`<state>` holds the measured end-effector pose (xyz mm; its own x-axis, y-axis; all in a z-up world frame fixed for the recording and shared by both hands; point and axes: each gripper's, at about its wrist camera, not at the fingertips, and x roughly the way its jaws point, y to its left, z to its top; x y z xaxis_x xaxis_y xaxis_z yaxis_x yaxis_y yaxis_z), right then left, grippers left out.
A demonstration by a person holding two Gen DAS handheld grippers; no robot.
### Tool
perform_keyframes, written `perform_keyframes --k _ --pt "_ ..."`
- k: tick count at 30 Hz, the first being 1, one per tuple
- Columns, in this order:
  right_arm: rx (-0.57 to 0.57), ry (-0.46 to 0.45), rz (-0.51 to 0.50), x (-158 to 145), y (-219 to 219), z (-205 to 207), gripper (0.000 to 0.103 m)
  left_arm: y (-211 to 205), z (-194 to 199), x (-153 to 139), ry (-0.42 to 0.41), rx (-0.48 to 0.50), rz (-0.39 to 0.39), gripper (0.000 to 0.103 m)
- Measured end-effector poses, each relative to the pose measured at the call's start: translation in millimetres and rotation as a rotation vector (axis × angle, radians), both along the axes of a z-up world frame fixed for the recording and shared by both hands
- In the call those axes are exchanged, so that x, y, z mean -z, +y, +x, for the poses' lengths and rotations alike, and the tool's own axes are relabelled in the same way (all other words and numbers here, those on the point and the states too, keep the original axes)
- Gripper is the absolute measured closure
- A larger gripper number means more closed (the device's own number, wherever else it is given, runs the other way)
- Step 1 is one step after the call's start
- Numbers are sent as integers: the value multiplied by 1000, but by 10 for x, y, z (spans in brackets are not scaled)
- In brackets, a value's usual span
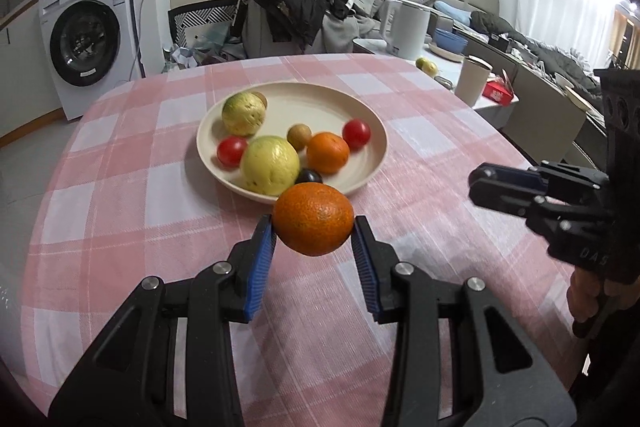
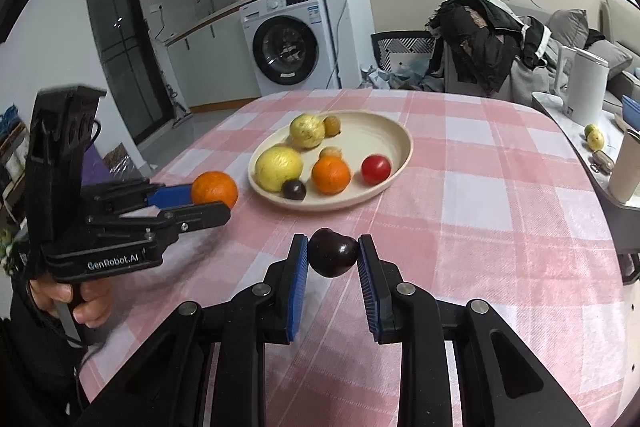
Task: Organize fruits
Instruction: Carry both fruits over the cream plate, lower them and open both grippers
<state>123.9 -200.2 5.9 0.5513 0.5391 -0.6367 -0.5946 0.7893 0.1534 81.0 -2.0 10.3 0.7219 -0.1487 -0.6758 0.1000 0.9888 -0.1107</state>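
A cream plate (image 1: 312, 103) (image 2: 372, 135) on the pink checked tablecloth holds two yellow-green fruits, a small orange (image 1: 328, 152), two red tomatoes, small brown fruits and a dark plum (image 1: 309, 177). My left gripper (image 1: 314, 223) is shut on a large orange (image 1: 314, 215) (image 2: 214, 189), lifted just in front of the plate's near rim. My right gripper (image 2: 333, 243) is shut on a dark, glossy plum (image 2: 333, 253) above the cloth, short of the plate. In the left wrist view the right gripper (image 1: 478, 185) shows side-on at the right, its fruit hidden.
A low side table at the right carries a white kettle (image 1: 404, 27), a beige cup (image 1: 474, 79), a red box (image 1: 498, 91) and two more fruits (image 1: 427, 66). Behind the table stand a chair piled with clothes (image 1: 296, 3) and a washing machine (image 1: 86, 39).
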Motion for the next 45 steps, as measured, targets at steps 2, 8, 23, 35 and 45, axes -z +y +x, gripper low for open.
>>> perform_keyframes --k 2,8,23,35,45 --pt "17 -9 13 -61 -12 63 77 11 47 -19 -3 -2 -6 67" --pt "65 -5 68 -170 -18 289 77 14 214 -105 -23 -15 1 67" --pt "100 49 87 -34 195 773 77 65 776 -7 -9 -41 10 67" --pt "102 75 65 105 365 1030 77 115 1054 48 -8 -41 35 67" --pt "96 78 62 95 481 1169 77 107 1261 69 -2 -25 39 67"
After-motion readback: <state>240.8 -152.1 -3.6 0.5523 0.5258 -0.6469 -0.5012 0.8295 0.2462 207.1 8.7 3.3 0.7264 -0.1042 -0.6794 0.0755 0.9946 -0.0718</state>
